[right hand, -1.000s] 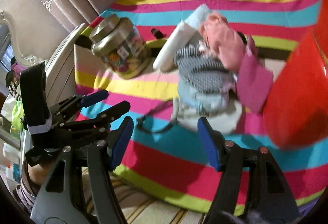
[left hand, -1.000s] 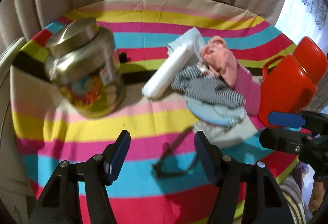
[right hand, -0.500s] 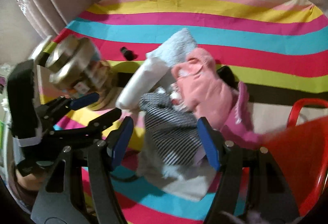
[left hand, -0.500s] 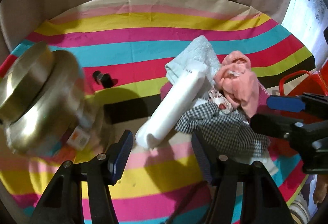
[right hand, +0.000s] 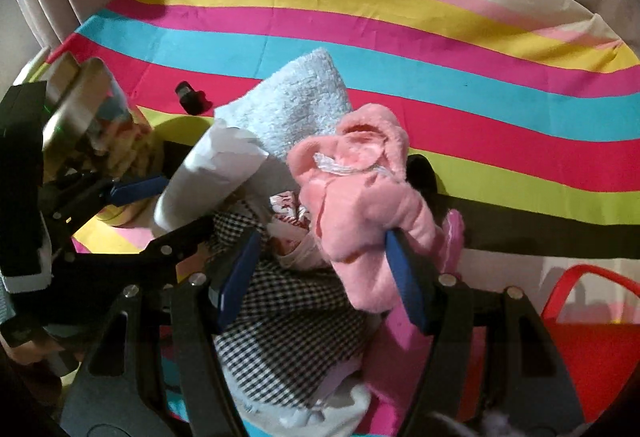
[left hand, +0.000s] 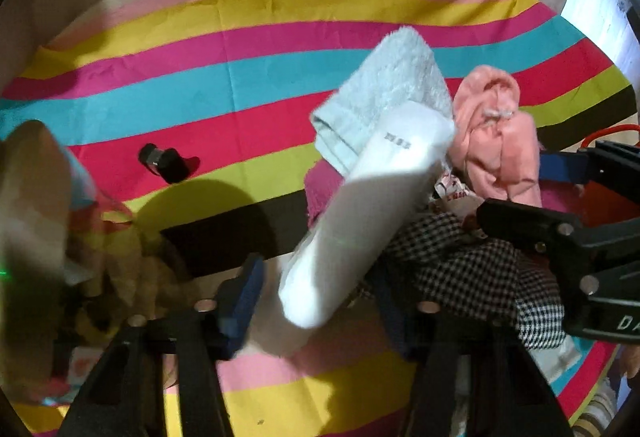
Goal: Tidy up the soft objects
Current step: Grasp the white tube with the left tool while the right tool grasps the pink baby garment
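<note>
1. Both grippers have pushed in toward the pile of soft things since a second ago; the jar (left hand: 36, 249), then standing in full view at the left, now fills the left edge as a blur
2. Left gripper (left hand: 316, 297) has its jaws wide apart, with the near end of the white roll (left hand: 368, 213) between them; whether a pad touches the roll cannot be told
3. That roll lies tilted across the pale blue towel (left hand: 392, 93), which rests on the striped cloth (left hand: 240, 77)
4. Right gripper (right hand: 320, 269) is also spread wide, reaching over the checked cloth (right hand: 288, 325); its right finger (right hand: 404, 281) meets the lower edge of the pink plush garment (right hand: 360, 197), but nothing is clamped
5. A magenta cloth (right hand: 452, 237) lies just beside and under the pink garment
6. A red basket (right hand: 592, 337) sits at the right, near the pile
7. A small black object (left hand: 164, 161) lies alone on the striped cloth, apart from the pile
</note>
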A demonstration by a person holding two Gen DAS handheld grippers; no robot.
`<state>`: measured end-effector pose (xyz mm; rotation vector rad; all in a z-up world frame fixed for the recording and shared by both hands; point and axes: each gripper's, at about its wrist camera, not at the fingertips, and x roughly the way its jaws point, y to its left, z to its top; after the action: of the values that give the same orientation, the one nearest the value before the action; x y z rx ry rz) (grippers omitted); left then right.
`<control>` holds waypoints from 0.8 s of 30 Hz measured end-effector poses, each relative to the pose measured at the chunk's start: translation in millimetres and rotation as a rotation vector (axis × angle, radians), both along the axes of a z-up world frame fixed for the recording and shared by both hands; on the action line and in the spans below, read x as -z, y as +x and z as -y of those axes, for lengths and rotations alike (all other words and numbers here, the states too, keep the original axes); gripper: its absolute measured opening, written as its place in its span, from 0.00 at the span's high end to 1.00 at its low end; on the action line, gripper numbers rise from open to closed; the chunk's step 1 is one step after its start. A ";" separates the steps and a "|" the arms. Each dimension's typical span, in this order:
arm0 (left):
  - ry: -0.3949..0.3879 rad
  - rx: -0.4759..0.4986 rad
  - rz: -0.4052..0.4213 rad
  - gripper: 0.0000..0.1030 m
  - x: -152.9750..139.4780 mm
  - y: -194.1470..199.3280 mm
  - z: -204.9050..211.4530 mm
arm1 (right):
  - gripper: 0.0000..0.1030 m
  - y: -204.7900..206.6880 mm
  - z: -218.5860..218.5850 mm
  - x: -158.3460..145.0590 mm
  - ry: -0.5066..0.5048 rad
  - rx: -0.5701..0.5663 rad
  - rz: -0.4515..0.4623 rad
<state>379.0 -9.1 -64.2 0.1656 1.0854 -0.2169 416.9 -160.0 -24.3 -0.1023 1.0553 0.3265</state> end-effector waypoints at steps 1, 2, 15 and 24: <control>0.000 -0.012 0.009 0.56 -0.7 -0.5 -0.5 | 0.35 0.7 -0.4 2.1 -0.007 -0.001 0.002; 0.001 -0.019 0.015 0.58 -2.5 -2.1 -0.8 | 0.39 1.0 -0.1 4.5 -0.011 -0.003 0.002; -0.038 -0.098 0.065 0.69 -27.0 -56.3 -23.6 | 0.89 -32.8 6.3 -23.2 0.035 -0.038 0.077; -0.090 -0.124 0.064 0.69 -31.7 -79.6 -33.8 | 0.59 -35.9 -3.4 -31.4 -0.054 0.012 0.094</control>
<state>299.3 24.7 -32.5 0.0241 1.0160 -0.1482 381.0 -156.6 7.1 -0.1577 0.9715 0.2797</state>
